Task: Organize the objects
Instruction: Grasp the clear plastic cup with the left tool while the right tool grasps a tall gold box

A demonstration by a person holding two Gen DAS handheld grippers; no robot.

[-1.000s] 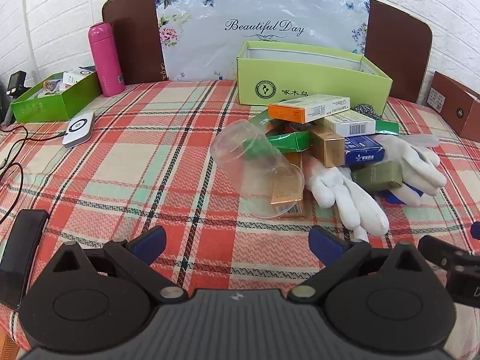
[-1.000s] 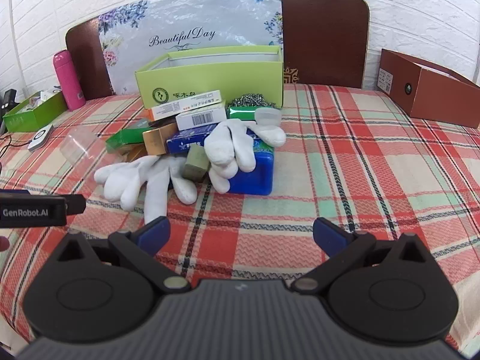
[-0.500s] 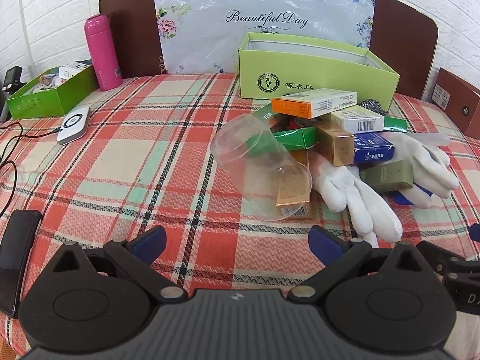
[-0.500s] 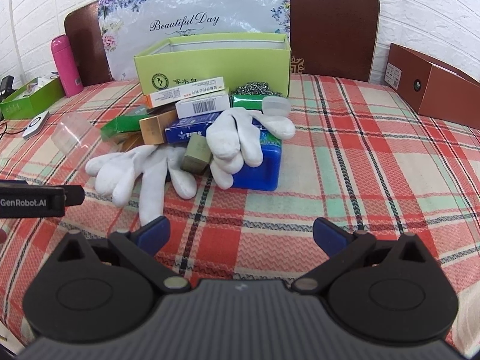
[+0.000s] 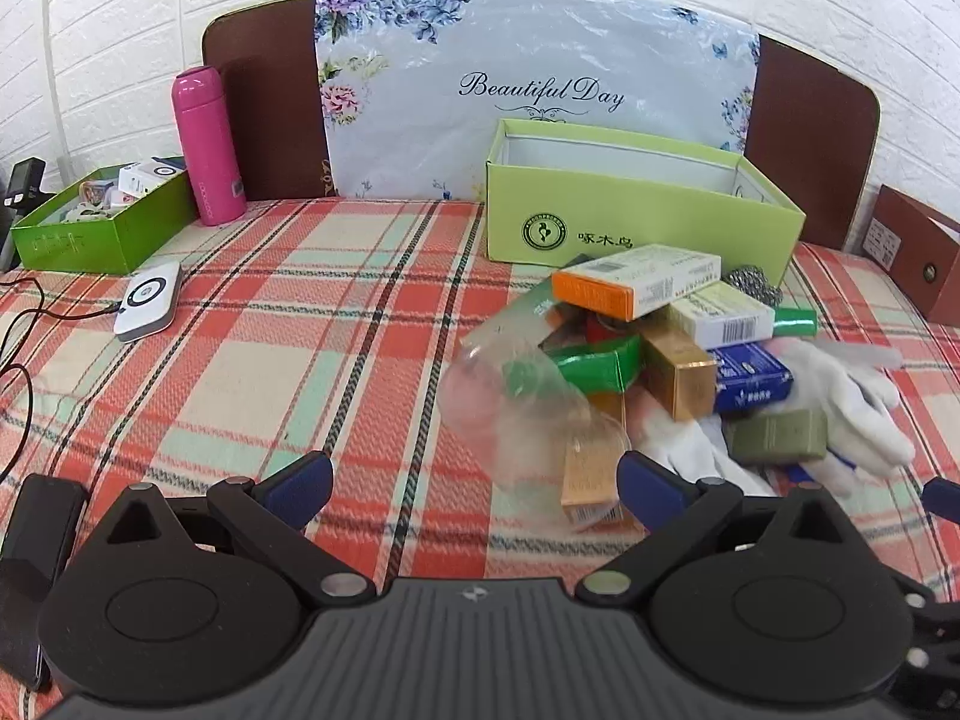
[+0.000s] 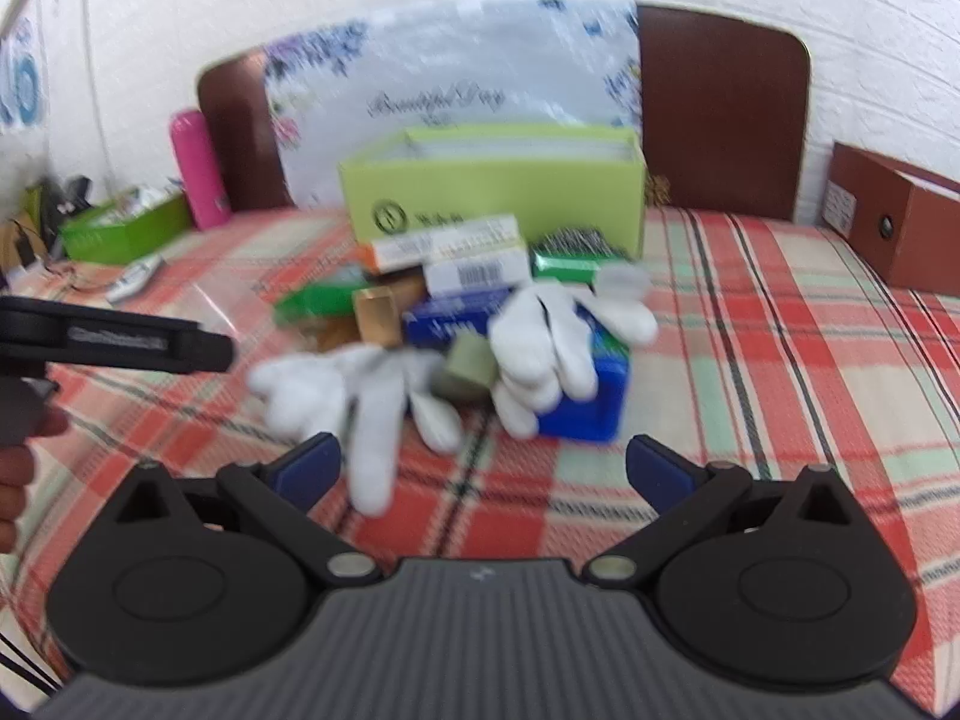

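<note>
Clutter of small cardboard cartons (image 5: pixel 636 285), two white cotton gloves (image 6: pixel 540 336) and a clear plastic cup (image 5: pixel 528 420) lying on its side sits piled on the plaid tablecloth (image 5: pixel 270 330), just in front of the empty light-green cardboard box (image 5: pixel 636 204). We judge the cup is our nearest pick; we should close on its wall gently, since thin plastic will flex and slip. Our left gripper (image 5: pixel 474 480) has its fingers spread wide, empty, with its right fingertip close to the cup's rim. Our right gripper (image 6: pixel 480 468) is likewise wide apart, holding nothing, short of the gloves.
</note>
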